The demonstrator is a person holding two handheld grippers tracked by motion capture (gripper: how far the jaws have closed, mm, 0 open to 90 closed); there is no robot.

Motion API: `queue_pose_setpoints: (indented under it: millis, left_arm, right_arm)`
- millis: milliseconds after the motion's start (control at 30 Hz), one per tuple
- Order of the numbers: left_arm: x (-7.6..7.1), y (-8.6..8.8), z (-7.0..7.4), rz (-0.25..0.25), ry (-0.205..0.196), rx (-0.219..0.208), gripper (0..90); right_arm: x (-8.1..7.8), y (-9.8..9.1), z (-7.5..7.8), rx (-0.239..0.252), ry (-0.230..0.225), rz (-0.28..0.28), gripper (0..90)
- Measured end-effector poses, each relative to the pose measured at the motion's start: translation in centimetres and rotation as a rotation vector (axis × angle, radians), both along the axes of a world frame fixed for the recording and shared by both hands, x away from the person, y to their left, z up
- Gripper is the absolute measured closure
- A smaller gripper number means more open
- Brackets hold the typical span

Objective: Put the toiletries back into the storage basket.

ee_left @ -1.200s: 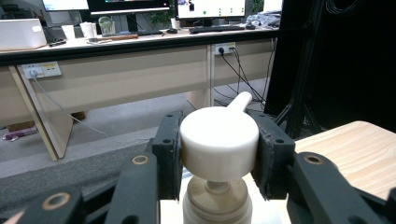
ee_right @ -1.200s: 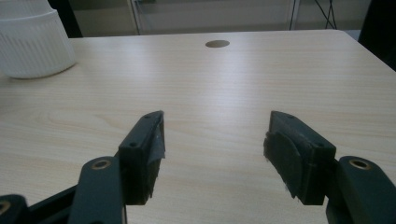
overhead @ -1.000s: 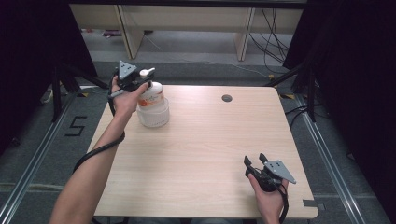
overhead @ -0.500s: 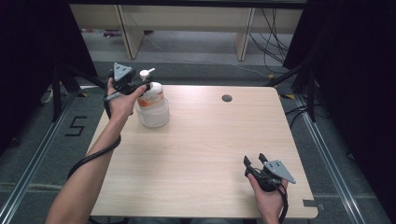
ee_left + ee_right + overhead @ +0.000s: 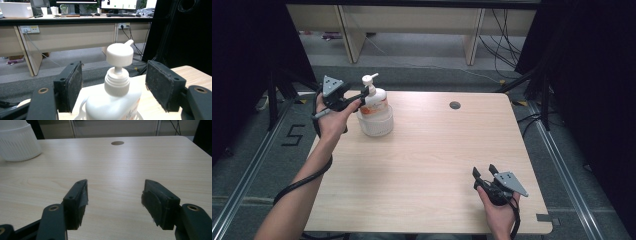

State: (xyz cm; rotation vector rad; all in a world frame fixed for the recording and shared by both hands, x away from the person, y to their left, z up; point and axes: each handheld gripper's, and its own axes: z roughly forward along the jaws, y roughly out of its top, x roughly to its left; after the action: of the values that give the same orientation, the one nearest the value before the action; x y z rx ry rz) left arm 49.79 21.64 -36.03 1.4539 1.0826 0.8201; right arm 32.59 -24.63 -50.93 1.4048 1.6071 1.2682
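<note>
My left gripper has just opened, its jaws flanking the pump bottle without touching, while my right gripper rests open over the table.

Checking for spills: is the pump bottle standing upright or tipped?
Upright. The pump bottle stands in its clear holder on the table, pump head on top, between the left gripper's open jaws.
</note>
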Motion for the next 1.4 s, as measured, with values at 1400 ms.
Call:
queue_pose_setpoints:
  millis: [1400]
  left_arm:
    - [-10.2, 4.3, -6.1, -0.015, 0.029, 0.034, 29.8]
  right_arm:
    - [0.1, 0.4, -0.1, 0.000, 0.004, 0.006, 37.6]
